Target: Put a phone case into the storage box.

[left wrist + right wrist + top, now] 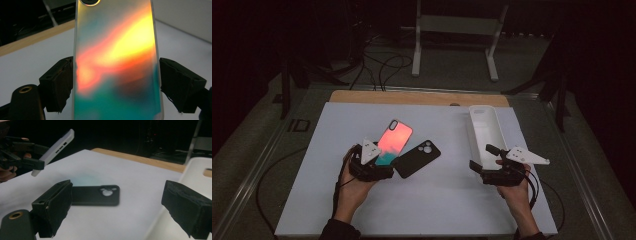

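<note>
An iridescent phone (394,140) (115,62), orange and teal on its back, is held tilted above the white table sheet (437,200). My left gripper (382,162) (116,82) is shut on its lower end, with a pad pressed against each long edge. The right gripper view shows that phone (53,151) in the air, edge-on, in the left gripper (25,157). A black phone case (418,157) (96,195) lies flat on the sheet just right of the phone. My right gripper (484,157) (119,195) stands open with nothing between its jaws, beside the white tray (487,130).
The long white tray (197,170) lies at the right of the sheet and has a cutout at its far end. A wooden table edge (412,97) runs along the back. Cables and a white frame stand (452,25) are on the floor beyond.
</note>
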`<state>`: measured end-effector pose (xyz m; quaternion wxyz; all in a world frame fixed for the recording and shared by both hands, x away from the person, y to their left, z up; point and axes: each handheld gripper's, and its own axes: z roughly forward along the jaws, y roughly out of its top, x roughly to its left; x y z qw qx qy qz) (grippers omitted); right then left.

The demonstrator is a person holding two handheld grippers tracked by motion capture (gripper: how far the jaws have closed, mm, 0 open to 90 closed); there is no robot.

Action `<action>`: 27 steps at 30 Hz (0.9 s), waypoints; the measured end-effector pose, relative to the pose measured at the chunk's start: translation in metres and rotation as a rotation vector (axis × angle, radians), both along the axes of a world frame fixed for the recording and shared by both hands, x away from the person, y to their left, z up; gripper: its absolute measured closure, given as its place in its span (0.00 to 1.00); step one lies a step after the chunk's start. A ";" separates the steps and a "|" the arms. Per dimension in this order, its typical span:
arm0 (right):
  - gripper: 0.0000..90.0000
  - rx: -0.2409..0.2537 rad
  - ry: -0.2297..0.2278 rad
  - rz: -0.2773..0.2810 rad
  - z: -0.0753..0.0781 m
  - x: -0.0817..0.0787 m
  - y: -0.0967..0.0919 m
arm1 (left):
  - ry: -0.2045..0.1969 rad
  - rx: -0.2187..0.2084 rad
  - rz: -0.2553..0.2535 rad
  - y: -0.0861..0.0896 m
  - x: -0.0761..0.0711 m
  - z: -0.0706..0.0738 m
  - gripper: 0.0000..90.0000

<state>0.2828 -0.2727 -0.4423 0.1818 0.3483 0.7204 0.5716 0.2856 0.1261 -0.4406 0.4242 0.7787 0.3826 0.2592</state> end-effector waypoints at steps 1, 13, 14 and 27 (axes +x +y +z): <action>0.10 0.002 0.002 0.006 0.002 0.001 0.003 | -0.011 -0.001 -0.008 -0.004 -0.001 0.001 0.19; 0.10 0.018 0.023 0.082 0.022 0.022 0.037 | -0.073 0.036 -0.135 -0.053 -0.004 0.013 0.19; 0.10 0.026 0.032 0.086 0.023 0.025 0.039 | -0.081 0.038 -0.146 -0.057 -0.004 0.013 0.19; 0.13 0.037 0.101 0.165 0.029 0.036 0.064 | -0.120 0.056 -0.223 -0.088 -0.008 0.015 0.19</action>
